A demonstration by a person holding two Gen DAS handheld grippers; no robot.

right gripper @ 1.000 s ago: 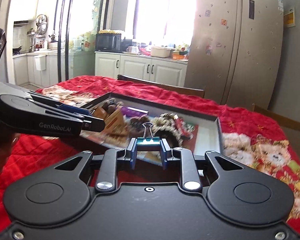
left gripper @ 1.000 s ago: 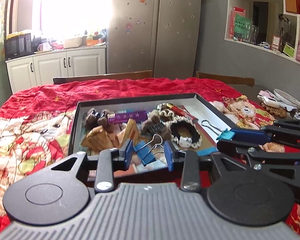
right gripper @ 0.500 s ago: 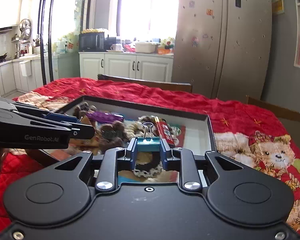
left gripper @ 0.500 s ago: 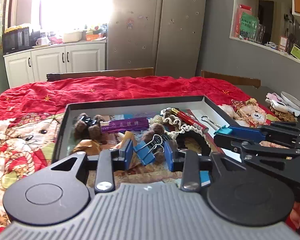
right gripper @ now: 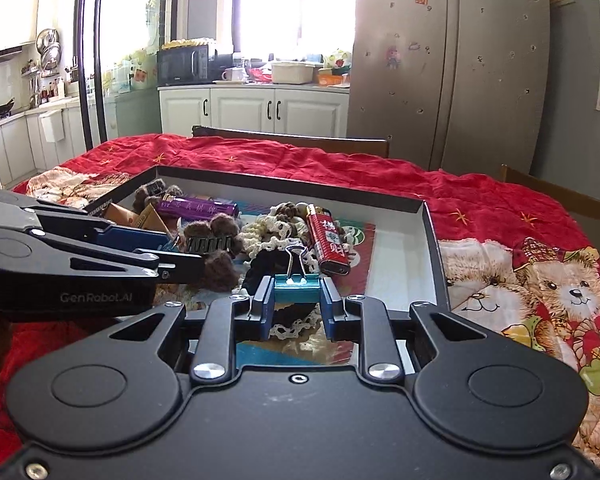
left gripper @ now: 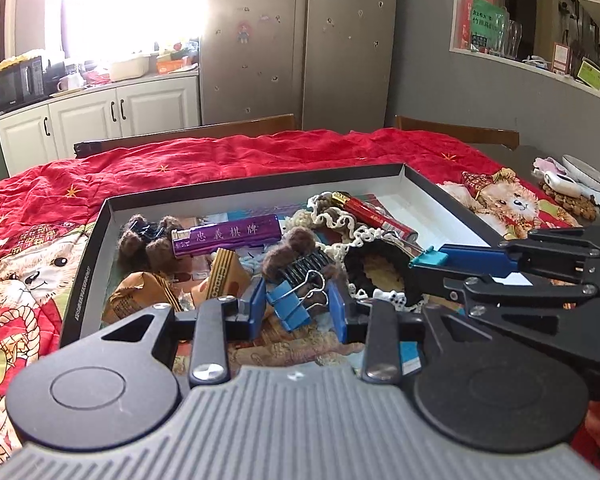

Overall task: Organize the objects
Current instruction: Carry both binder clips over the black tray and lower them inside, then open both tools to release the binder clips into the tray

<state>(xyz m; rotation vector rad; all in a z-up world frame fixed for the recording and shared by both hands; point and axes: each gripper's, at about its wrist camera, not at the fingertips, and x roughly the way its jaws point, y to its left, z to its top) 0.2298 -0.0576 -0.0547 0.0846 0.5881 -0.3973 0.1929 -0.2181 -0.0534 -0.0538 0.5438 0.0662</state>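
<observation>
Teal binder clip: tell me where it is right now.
In the right wrist view, the teal binder clip is clamped in the right gripper, above the tray, near the red lighter.

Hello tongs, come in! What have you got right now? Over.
Left tongs shut on blue clip. Right tongs shut on teal clip. Both over cluttered tray; nothing blocking.

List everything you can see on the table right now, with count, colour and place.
tray: 1, black rim, white inside, on the red cloth
blue binder clip: 1, in left gripper
teal binder clip: 1, in right gripper
purple lighter: 1, tray rear
red lighter: 1, tray right of centre
brown furry hair clips: 2, tray left and centre
tablecloth: 1, red, bear print
left gripper: over tray's near edge
right gripper: over tray's near edge
</observation>
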